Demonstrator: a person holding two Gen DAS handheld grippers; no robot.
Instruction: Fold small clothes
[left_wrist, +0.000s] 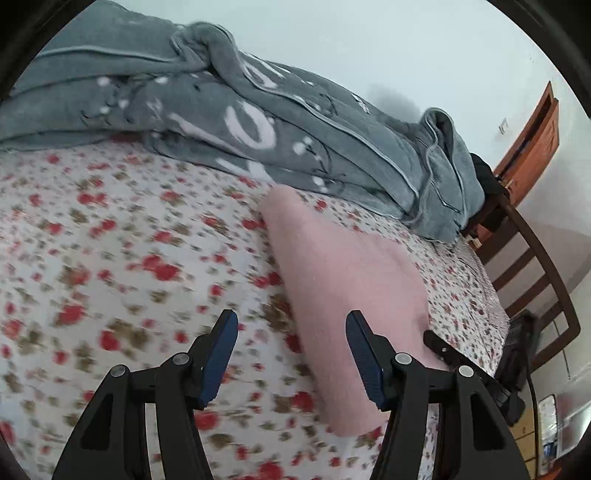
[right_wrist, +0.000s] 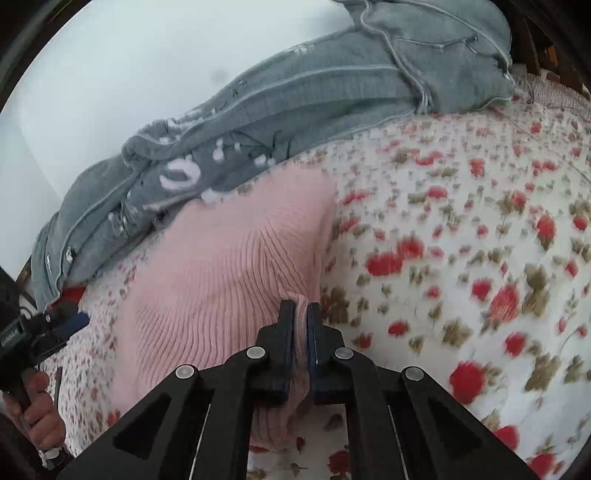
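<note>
Home bedroom — floral bedsheet (left_wrist: 110, 240), grey blanket (left_wrist: 258, 122).

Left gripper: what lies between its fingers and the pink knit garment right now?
Nothing but flowered bedsheet. In the left wrist view the left gripper is open and empty; the pink knit garment lies just past its right-hand finger, with no other object between.

I count one pink ribbed knit garment (right_wrist: 229, 258), one grey blanket (left_wrist: 207, 110), one floral bedsheet (left_wrist: 110, 258), one wooden door (left_wrist: 532, 147), and my two grippers: left (left_wrist: 291, 332), right (right_wrist: 301, 314).
</note>
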